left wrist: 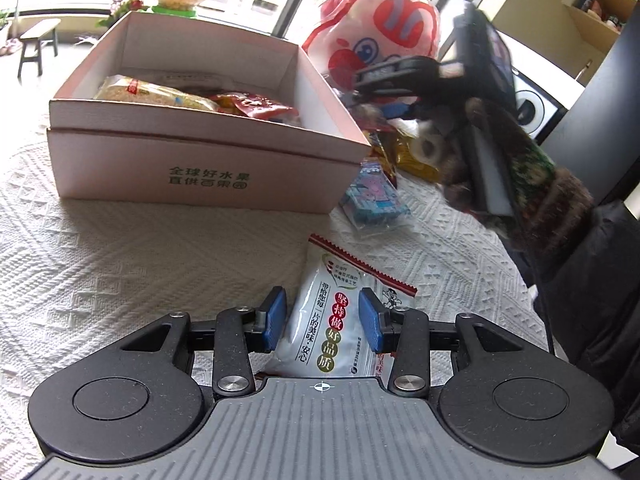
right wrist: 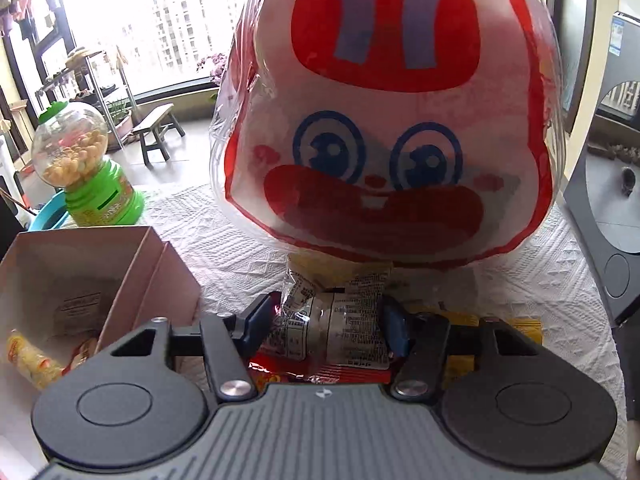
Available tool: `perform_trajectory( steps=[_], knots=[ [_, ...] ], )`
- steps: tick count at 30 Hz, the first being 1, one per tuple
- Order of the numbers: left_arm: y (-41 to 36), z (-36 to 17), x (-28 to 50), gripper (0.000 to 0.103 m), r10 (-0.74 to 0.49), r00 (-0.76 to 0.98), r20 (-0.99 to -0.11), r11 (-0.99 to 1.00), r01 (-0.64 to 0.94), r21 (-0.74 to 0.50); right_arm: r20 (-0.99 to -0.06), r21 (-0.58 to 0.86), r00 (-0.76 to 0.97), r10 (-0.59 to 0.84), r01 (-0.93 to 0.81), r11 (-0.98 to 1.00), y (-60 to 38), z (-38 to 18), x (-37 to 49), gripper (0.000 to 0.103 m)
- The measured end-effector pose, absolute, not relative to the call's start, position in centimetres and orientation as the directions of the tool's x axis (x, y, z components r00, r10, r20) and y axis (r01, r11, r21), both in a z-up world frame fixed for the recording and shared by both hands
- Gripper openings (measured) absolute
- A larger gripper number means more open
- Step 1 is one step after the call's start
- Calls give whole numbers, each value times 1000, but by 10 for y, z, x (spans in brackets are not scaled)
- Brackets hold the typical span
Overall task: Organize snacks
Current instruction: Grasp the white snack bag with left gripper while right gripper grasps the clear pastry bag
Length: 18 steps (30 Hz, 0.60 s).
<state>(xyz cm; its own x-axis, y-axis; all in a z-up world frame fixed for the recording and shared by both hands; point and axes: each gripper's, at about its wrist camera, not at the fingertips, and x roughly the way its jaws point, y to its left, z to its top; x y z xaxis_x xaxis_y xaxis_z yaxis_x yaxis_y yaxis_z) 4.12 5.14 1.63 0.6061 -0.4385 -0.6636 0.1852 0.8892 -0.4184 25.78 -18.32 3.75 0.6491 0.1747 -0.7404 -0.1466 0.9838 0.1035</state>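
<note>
My left gripper is shut on a white snack packet with a red zigzag edge, just above the white tablecloth. Behind it to the left stands a pink cardboard box, open at the top, with a yellow packet and a red packet inside. In the right wrist view my right gripper is shut on a clear packet with black print, over a pile of red and yellow snacks. The box corner lies to its left.
A big red and white bag with a cartoon face stands right behind the pile. A blue cartoon packet lies beside the box. A green-based jar of yellow balls stands at the far left. A furry sleeve reaches in from the right.
</note>
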Motion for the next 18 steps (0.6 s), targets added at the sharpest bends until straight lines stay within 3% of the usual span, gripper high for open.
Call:
perform_trajectory(
  steps=[11,16,18],
  knots=[
    [44,19,41,45,-428,596,-680,897,188,-400,-730,51,635,253,-319,947,-225,65,90,49],
    [43,23,39,44,-404,598,-692,905,151,-397,-750,-112,642,160,-361,926,-216,42,27,50],
    [44,28,35,44,-380,617,-689,914,133,-384,-747,-126,648,147,-356,926,-215,38,15,56]
  ],
)
